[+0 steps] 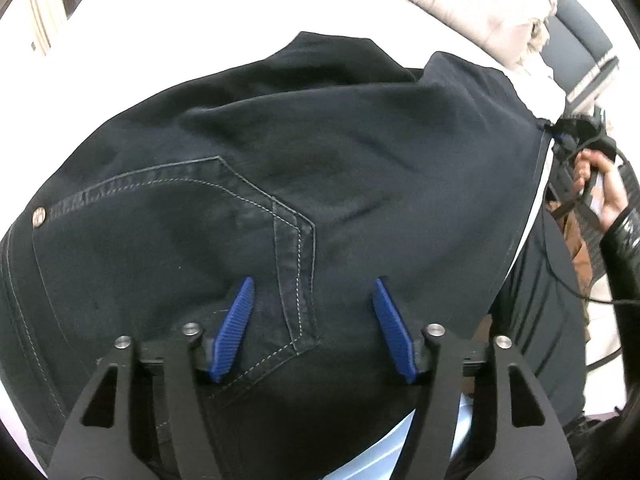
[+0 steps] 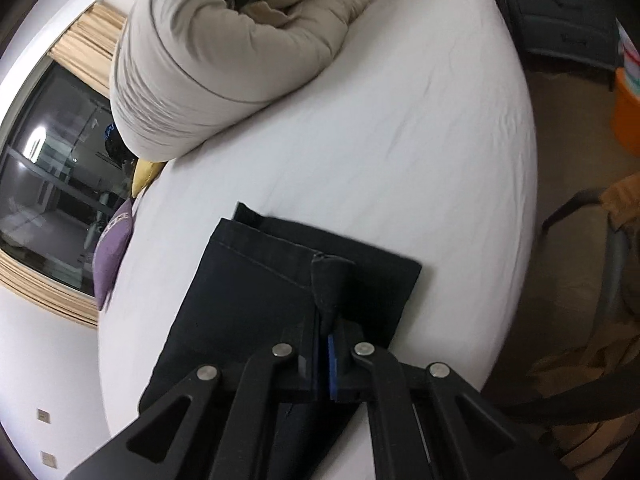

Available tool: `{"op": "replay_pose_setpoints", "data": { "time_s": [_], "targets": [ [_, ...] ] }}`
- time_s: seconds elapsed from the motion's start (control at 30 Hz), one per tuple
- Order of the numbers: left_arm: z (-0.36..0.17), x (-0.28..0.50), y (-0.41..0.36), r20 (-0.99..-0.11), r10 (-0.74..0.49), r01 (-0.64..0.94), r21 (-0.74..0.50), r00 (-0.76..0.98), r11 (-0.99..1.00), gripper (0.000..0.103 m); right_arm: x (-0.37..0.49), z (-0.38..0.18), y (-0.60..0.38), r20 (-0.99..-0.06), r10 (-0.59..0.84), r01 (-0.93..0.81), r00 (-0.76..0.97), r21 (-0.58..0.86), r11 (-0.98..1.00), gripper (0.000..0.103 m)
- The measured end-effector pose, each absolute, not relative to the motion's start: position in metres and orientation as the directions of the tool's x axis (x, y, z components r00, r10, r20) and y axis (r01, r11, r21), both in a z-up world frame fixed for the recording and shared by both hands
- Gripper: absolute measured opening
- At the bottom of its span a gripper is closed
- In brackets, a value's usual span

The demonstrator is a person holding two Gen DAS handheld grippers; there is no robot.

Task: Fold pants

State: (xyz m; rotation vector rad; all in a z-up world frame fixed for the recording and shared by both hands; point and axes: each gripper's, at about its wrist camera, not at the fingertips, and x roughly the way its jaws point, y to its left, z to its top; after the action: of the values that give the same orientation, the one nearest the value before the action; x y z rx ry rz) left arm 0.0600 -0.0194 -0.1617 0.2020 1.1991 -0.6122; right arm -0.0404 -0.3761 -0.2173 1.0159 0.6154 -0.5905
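The black pants point(image 1: 320, 152) lie spread on the white bed, back pocket point(image 1: 168, 216) facing up. My left gripper point(image 1: 313, 284) hovers just over the seat of the pants, open, its blue pads point(image 1: 240, 320) wide apart on either side of the pocket's stitched corner. In the right wrist view the leg end of the pants point(image 2: 256, 280) lies flat on the sheet. My right gripper point(image 2: 329, 320) is shut on a raised pinch of fabric at the hem. From the left wrist view, the right gripper point(image 1: 560, 130) and the hand point(image 1: 600, 188) holding it show at the pants' far right edge.
A rolled beige duvet point(image 2: 224, 60) lies at the head of the white bed point(image 2: 400, 140), with purple point(image 2: 112, 256) and yellow point(image 2: 144, 174) pillows beside a dark window. A dark nightstand point(image 2: 560, 20), an orange object point(image 2: 628, 120) and a chair point(image 2: 600, 260) stand to the bed's right.
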Motion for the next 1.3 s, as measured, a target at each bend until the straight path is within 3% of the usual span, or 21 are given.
{"op": "replay_pose_setpoints", "data": {
  "time_s": [0.13,0.27,0.57,0.83,0.93,1.07,1.13,1.3],
  "targets": [
    [-0.163,0.059,-0.021,-0.907,-0.347,0.543,-0.172,0.239,0.822,0.067,-0.037,-0.159,-0.348,-0.553,-0.214,0.549,0.805,0.559,0.622,0.003],
    [-0.165,0.056,-0.017,-0.899,-0.361,0.549,-0.177,0.248,0.817,0.067,-0.034,-0.123,-0.334,-0.476,-0.220,0.476,0.851,0.526,0.705,0.003],
    [-0.169,0.051,-0.003,-0.882,-0.398,0.542,-0.212,0.252,0.813,0.069,0.001,-0.065,-0.316,-0.461,-0.171,0.371,0.871,0.387,0.844,0.003],
    [-0.168,0.063,0.013,-0.855,-0.470,0.504,-0.314,0.217,0.804,0.071,0.026,-0.011,-0.322,-0.381,-0.037,0.221,0.924,0.453,0.864,0.004],
    [-0.168,0.060,0.011,-0.865,-0.450,0.535,-0.278,0.221,0.797,0.071,0.005,-0.044,-0.334,-0.414,-0.088,0.302,0.906,0.487,0.819,0.004],
    [-0.168,0.055,0.008,-0.875,-0.425,0.570,-0.232,0.233,0.789,0.071,-0.027,-0.152,-0.375,-0.615,-0.156,0.558,0.773,0.543,0.627,0.004],
    [-0.167,0.053,0.007,-0.878,-0.418,0.580,-0.219,0.233,0.785,0.071,-0.033,-0.204,-0.385,-0.740,-0.151,0.681,0.655,0.492,0.542,0.004],
    [-0.165,0.050,0.006,-0.886,-0.400,0.596,-0.194,0.235,0.779,0.071,-0.035,-0.221,-0.379,-0.765,-0.172,0.708,0.621,0.453,0.542,0.004]
  ]
}}
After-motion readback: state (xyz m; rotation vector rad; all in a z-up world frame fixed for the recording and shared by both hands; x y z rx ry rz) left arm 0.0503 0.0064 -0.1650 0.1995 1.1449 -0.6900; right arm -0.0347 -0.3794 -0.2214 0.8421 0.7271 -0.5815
